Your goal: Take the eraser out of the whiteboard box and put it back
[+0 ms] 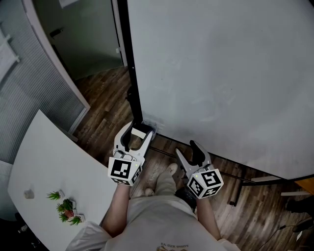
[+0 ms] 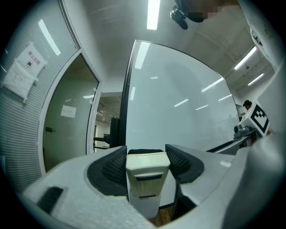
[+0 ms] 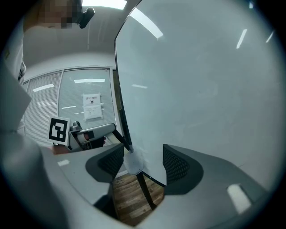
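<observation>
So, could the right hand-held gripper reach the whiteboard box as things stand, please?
Probably yes. The right hand-held gripper is open and empty, and the whiteboard box shows between its jaws, with nothing in front. The left hand-held gripper, holding the eraser, is close beside it.

White left gripper (image 1: pixel 140 131) and right gripper (image 1: pixel 187 149) have black pads (image 2: pixel 111 166), marker cubes (image 1: pixel 124 170).

Head view is dim & flat, w/ soft shadows on the wood floor (image 1: pixel 103 108) below the whiteboard (image 1: pixel 221 73), darker twd the bottom corners. Both gripper views are fisheye w/ black corners & bowed lines at the edges; ceiling strip lights (image 2: pixel 153 13) blow out up top & streak as reflections across the board. The eraser (image 2: pixel 147 172), close to the lens, is evenly lit & fairly sharp, no motion blur.
</observation>
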`<act>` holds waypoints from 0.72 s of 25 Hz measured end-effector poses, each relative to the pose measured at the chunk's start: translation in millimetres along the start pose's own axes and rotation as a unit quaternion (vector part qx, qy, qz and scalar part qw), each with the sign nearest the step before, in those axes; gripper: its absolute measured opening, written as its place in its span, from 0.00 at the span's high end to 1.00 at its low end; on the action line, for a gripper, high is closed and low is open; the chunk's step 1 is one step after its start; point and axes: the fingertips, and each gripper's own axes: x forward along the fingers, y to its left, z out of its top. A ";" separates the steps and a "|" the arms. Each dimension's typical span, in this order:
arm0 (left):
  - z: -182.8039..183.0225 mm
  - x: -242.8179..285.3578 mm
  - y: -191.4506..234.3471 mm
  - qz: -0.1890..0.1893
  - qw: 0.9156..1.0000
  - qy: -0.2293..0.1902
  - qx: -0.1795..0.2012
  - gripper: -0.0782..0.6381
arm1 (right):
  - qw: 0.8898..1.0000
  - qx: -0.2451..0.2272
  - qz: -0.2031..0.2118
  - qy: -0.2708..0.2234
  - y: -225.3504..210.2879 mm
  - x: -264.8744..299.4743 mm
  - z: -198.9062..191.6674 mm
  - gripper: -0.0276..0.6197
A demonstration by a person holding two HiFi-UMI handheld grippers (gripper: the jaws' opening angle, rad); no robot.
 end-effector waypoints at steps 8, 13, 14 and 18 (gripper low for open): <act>11.2 -11.3 0.1 0.005 1.000 -0.012 0.006 0.52 | 1.000 -0.006 0.006 -0.007 8.8 -2.5 4.1 0.53; 19.2 -23.0 -1.6 0.009 1.000 -0.020 0.007 0.52 | 1.000 -0.012 0.009 -0.012 16.3 -8.3 7.7 0.53; 20.3 -25.2 -1.5 0.009 1.000 -0.021 0.007 0.52 | 1.000 -0.012 0.009 -0.013 17.6 -9.1 8.4 0.53; 20.5 -33.4 0.5 0.012 1.000 -0.021 0.008 0.52 | 1.000 -0.013 0.011 -0.015 22.5 -10.5 7.9 0.53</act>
